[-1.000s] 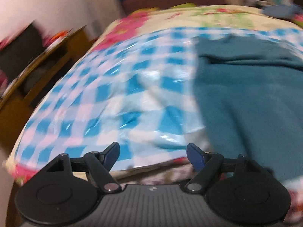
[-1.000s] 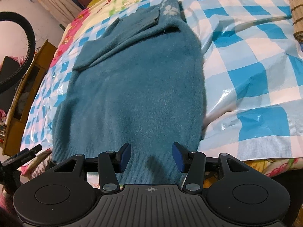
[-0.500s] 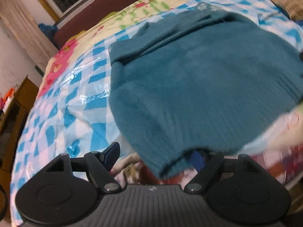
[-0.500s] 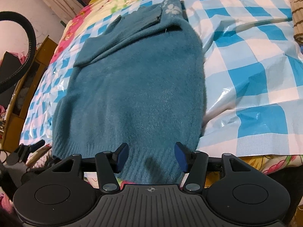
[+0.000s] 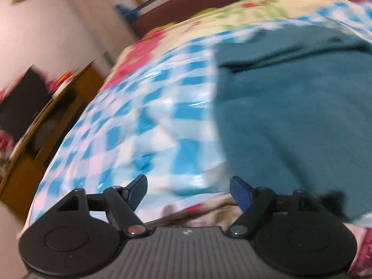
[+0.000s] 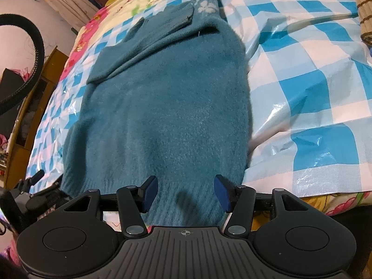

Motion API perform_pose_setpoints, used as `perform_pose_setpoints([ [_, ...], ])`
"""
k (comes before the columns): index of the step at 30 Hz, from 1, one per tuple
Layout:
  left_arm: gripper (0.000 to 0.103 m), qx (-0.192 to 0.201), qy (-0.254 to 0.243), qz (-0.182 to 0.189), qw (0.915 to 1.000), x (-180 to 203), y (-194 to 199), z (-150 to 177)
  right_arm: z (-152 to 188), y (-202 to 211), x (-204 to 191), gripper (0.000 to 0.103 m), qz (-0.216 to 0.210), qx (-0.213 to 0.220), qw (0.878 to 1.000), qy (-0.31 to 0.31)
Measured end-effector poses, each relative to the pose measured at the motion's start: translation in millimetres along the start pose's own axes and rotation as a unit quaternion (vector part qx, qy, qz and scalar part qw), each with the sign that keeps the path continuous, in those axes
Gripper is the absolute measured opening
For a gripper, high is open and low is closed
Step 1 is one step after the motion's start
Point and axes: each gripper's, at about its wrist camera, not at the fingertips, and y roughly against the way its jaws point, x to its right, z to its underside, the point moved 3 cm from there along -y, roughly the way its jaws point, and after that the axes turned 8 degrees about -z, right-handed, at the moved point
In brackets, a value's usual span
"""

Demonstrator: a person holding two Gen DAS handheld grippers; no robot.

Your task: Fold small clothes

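A fuzzy teal knitted sweater [image 6: 162,107] lies flat on a glossy blue-and-white checked plastic sheet [image 6: 309,74] spread over a bed, its long axis running straight away from the right hand-held gripper [image 6: 184,191]: the ribbed hem is nearest, directly ahead of and between the fingertips, and the neck end with a pale flower motif [image 6: 205,7] points to the far side. A sleeve [image 6: 144,44] is folded across the upper body, slanting from the far right down toward the left edge. The right hand-held gripper is spread, its blue-padded fingers apart just above the hem and pinching nothing. The left hand-held gripper [image 5: 188,191] is likewise spread and empty, with the bed's near edge ahead of it, the checked sheet ahead and to its left, and the sweater [image 5: 295,116] filling the area ahead to its right; its right fingertip sits near the sweater's near left corner. The left view is motion-blurred, so whether it touches cannot be told. Only the right view shows the flower motif, the whole outline of the sweater, the black hose [image 6: 34,55] at far left, and the left hand-held gripper's dark tips [image 6: 34,179] beside the hem's left corner. Only the left view shows the dark red headboard [image 5: 190,7] beyond the bed.
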Motion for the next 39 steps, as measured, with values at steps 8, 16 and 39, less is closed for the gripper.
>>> perform_pose_setpoints([
  [8, 0.084, 0.037, -0.067, 0.120, 0.9898, 7, 35, 11, 1, 1, -2, 0.053, 0.009, -0.006, 1.000, 0.006],
  [16, 0.084, 0.092, -0.215, 0.131, 0.9634, 52, 49, 20, 2, 6, -4, 0.053, 0.019, -0.009, 1.000, 0.010],
  [39, 0.089, 0.094, -0.105, -0.004, 0.9900, 17, 10, 2, 1, 3, -4, 0.054, 0.020, -0.014, 1.000, 0.008],
])
